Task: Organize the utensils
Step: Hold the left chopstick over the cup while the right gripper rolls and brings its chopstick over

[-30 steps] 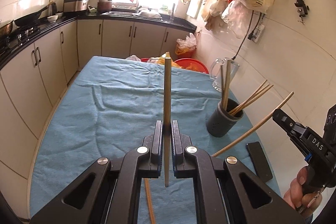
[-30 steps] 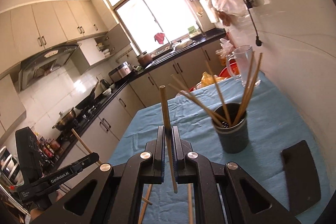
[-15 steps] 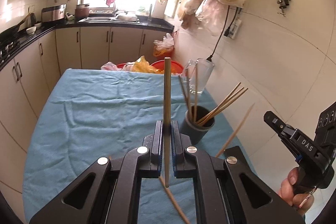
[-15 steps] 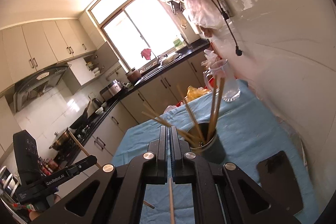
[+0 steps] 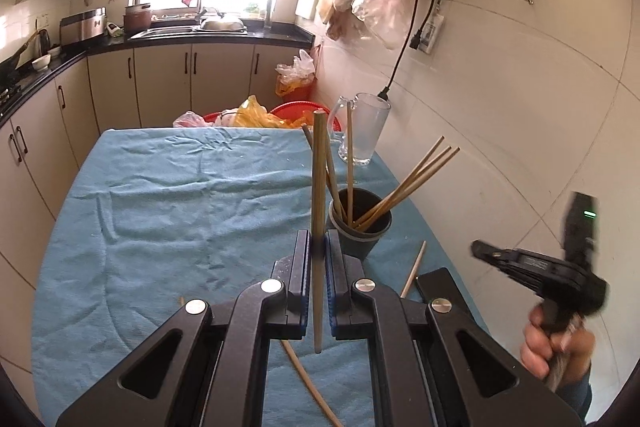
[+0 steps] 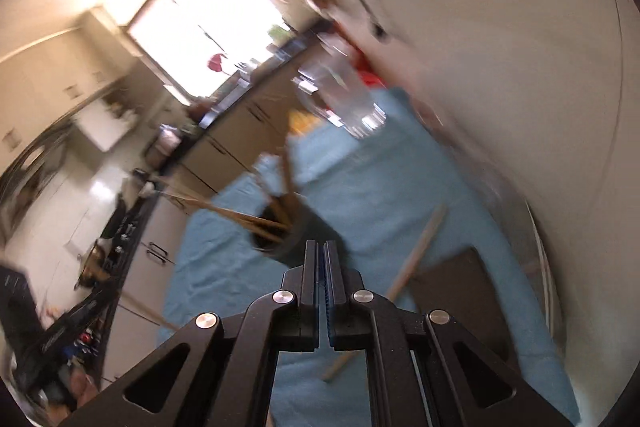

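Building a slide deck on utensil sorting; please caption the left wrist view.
Left gripper clamps an upright chopstick beside the dark holder of chopsticks on blue cloth.

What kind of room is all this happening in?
Most likely a home kitchen: a black countertop with a sink below the window, cream cabinets underneath, and a table under a blue cloth with a dark cup of chopsticks.

A dark round holder [image 5: 360, 227] stands upright on the blue-clothed worktop, with five wooden chopsticks [image 5: 404, 185] leaning out of it at splayed angles. One more chopstick [image 5: 319, 227] is upright, clamped in the left tongs [image 5: 319, 247] just left of the holder. Another [image 5: 412, 269] lies flat just right of the holder.
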A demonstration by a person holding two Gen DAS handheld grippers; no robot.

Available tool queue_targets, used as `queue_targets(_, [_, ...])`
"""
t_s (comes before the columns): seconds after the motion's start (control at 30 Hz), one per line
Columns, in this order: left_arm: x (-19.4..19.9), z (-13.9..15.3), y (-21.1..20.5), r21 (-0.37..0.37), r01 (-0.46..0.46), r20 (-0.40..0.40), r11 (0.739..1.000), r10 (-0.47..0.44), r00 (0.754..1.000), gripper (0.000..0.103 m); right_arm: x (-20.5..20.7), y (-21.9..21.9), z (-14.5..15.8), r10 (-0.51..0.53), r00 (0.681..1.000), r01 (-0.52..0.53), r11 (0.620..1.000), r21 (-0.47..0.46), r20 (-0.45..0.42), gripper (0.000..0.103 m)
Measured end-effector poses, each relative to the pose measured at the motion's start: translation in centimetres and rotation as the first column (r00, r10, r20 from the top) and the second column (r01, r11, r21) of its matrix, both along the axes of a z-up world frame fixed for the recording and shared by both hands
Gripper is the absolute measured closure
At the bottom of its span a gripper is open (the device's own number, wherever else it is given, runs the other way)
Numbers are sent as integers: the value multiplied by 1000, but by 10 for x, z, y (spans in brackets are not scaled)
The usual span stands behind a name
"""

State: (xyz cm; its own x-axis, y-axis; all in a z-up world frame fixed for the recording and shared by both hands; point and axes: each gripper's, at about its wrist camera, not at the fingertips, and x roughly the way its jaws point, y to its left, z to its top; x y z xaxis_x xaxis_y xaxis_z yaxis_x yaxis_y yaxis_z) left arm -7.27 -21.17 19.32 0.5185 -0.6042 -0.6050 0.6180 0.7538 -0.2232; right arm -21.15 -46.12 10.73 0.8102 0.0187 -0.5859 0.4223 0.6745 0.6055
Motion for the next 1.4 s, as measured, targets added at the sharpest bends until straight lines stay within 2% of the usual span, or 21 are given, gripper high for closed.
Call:
queue_targets(0.07, [0, -3, -1, 1, 4, -3, 1000, -4, 1000, 96, 11, -21, -19, -13, 997, 17, 998, 52, -75, 98])
queue_targets(0.17, [3, -7, -1, 3, 8, -14, 1000, -8, 1000, 96, 32, -41, -45, -22, 980, 34, 998, 57, -199, 98])
queue_targets(0.3, [7, -12, 5, -2, 6, -24, 1000, -6, 1000, 96, 51, -59, -75, -37, 957, 63, 995, 81, -289, 98])
queue_targets(0.43, [12, -15, 11, -9, 2, -35, 1000, -2, 999, 96, 70, -67, -91, -52, 932, 86, 993, 81, -358, 95])
queue_targets(0.73, [23, -24, 22, -27, -1, -60, 1000, 0, 998, 96, 97, -52, -100, -83, 882, 97, 995, 7, -463, 88])
queue_targets(0.87, [25, -29, 24, -28, 2, -70, 1000, -4, 998, 96, 112, -45, -99, -106, 856, 86, 994, -64, -506, 87])
queue_targets(0.93, [26, -30, 24, -27, 3, -73, 1000, -5, 997, 96, 119, -41, -98, -106, 841, 59, 993, -106, -531, 91])
queue_targets(1.03, [26, -30, 25, -30, 0, -72, 1000, -2, 997, 96, 116, -43, -98, -118, 848, 78, 992, -99, -517, 95])
queue_targets(1.1, [27, -29, 26, -32, -4, -71, 999, 1, 997, 96, 106, -48, -98, -124, 872, 112, 992, -54, -473, 96])
queue_targets(1.17, [26, -28, 26, -33, -7, -69, 999, 5, 998, 96, 92, -49, -95, -123, 914, 142, 990, 19, -387, 97])
queue_targets(1.27, [24, -25, 26, -36, -12, -64, 999, 9, 998, 96, 73, -44, -80, -132, 956, 156, 985, 76, -262, 97])
queue_targets(1.33, [22, -23, 27, -41, -16, -58, 999, 13, 998, 96, 53, -35, -62, -147, 976, 161, 984, 79, -160, 97])
queue_targets(1.4, [20, -19, 26, -42, -18, -52, 999, 16, 999, 96, 36, -23, -42, -153, 986, 155, 987, 41, -65, 97])
